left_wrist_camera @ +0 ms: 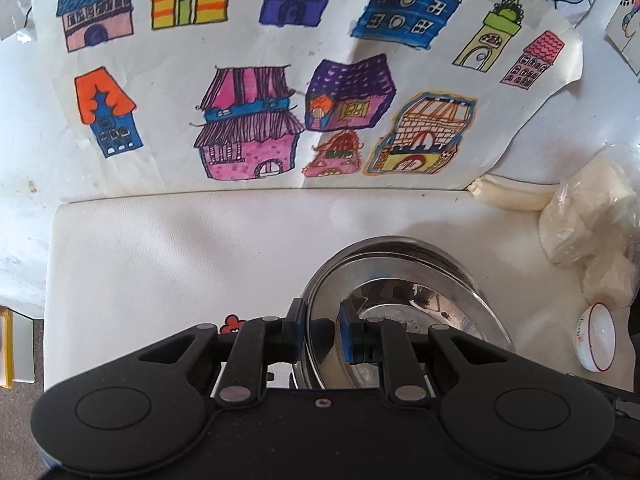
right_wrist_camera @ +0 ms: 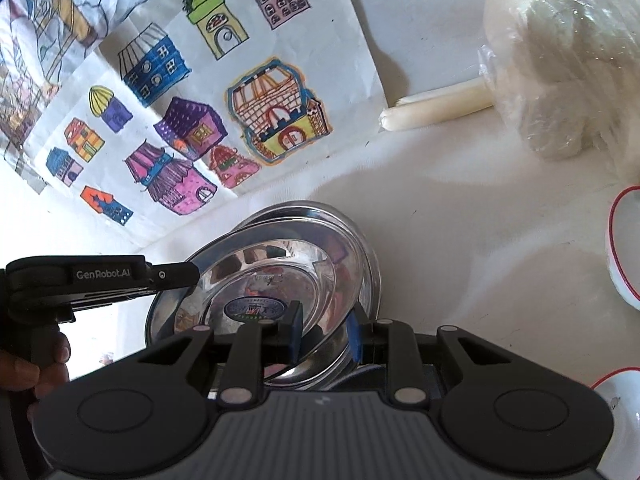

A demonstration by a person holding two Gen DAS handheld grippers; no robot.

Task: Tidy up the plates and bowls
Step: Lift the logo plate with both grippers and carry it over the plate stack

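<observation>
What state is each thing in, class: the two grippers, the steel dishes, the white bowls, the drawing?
Left gripper: shut on the steel dishes' rim.
Right gripper: shut on the opposite rim.
Steel dishes: nested, tilted.
White red-rimmed bowl: lying on its side.
Second white bowl: mostly out of frame.
House drawing: creased.

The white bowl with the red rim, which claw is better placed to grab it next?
Probably the right claw: the white bowl sits just off its side, away from the left claw. Both currently grip the steel plates.
</observation>
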